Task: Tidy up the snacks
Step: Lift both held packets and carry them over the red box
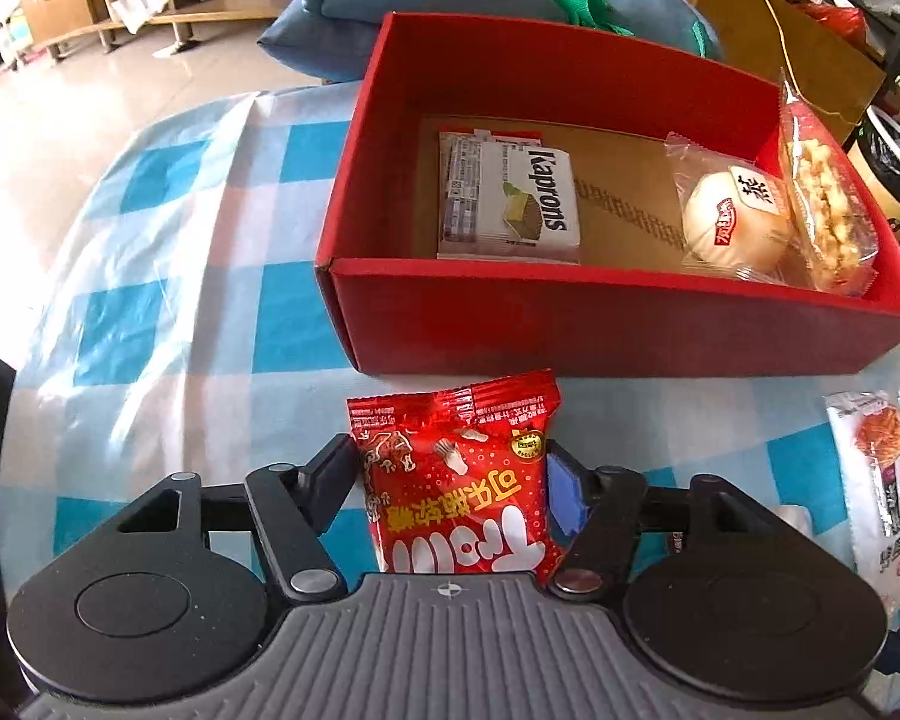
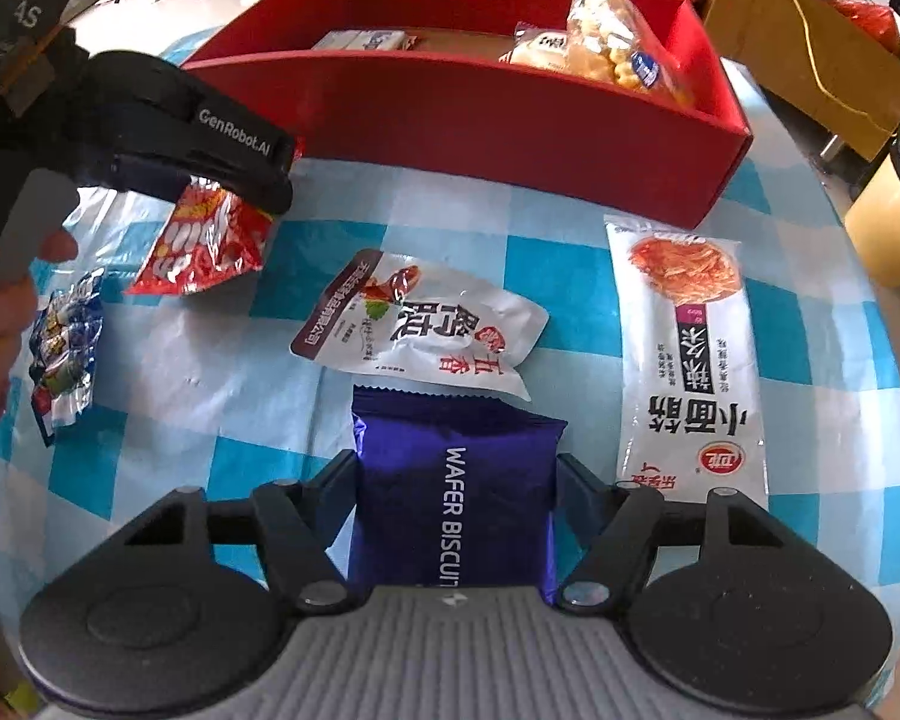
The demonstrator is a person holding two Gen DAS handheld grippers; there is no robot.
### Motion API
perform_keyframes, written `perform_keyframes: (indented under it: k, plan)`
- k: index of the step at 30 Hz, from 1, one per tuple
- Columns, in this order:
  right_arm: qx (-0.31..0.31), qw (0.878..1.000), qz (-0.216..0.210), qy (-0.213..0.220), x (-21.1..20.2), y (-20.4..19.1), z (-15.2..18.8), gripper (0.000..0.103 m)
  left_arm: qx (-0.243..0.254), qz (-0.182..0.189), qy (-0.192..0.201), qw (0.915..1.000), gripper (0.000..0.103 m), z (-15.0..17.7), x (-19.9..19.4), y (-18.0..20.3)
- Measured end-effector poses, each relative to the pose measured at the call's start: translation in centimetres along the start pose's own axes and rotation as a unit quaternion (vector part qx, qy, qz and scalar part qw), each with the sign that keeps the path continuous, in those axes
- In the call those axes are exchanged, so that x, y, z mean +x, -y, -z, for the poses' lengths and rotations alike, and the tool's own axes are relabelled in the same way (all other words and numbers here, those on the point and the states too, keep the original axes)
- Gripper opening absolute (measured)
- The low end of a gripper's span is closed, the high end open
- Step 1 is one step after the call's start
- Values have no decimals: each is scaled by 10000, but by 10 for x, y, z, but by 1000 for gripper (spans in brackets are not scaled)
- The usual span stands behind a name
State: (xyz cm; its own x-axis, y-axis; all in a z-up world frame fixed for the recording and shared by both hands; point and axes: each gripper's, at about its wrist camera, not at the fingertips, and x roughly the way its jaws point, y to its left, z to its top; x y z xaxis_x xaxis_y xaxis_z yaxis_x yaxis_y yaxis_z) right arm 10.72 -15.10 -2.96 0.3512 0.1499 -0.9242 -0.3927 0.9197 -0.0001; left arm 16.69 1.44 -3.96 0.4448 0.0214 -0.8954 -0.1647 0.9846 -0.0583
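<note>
The left tool [image 1: 453,468] is clenched on a red gummy packet [image 1: 459,480], its fingers pressing the crinkled foil from both sides, the packet held clear of the counter [image 1: 180,276] just short of the red box [image 1: 600,324]. The right tool [image 2: 456,480] grips a purple wafer biscuit packet [image 2: 453,498] the same way, low over the checked blue-and-white cloth.

Both hands appear to be mid-carry in the sorting of snacks into the box. The next move, by this reading, calls for lifting each packet over the near wall and letting go inside, where bare cardboard floor shows between the items already placed.

Inside the box lie a white Kaprons wafer pack [image 1: 510,204] toward the left, a wrapped round bun [image 1: 732,228] toward the right, and a clear bag of puffed pieces [image 1: 822,204] leaning against the right wall.

Still out on the counter are a white pouch with a red-brown picture [image 2: 420,324], touching the top edge of the purple packet in the right wrist view, a long white noodle-snack pack [image 2: 690,360] just beside it, and a small blue-and-clear packet [image 2: 66,348] near the person's left hand [image 2: 6,324].

The red packet looks puffy and glossy; the purple one is smooth and pillow-shaped.
</note>
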Motion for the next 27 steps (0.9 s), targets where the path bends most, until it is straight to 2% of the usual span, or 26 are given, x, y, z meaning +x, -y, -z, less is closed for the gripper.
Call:
perform_keyframes:
  k: [7,10,15,21,23,25,27]
  plan:
    - [140,9993,-175,315,-22,1,-3,64,43,182,17,9998,69,1,-12,-6]
    - [211,9989,-213,372,-29,2,-4,64,82,229,34,9997,64,2,-15,-4]
    - [343,9979,-241,499,-41,7,-4,63,209,254,61,9994,64,5,-17,-1]
    - [506,9962,-370,611,-45,10,-5,63,136,220,62,9996,65,4,-10,-1]
    - [547,9957,-386,642,-46,11,-6,63,176,172,44,9997,68,4,-6,2]
    - [581,9954,-406,643,-46,12,-7,63,187,129,-36,9997,77,5,-1,2]
    - [604,9952,-432,633,-45,13,-7,63,115,115,-20,9999,80,5,1,1]
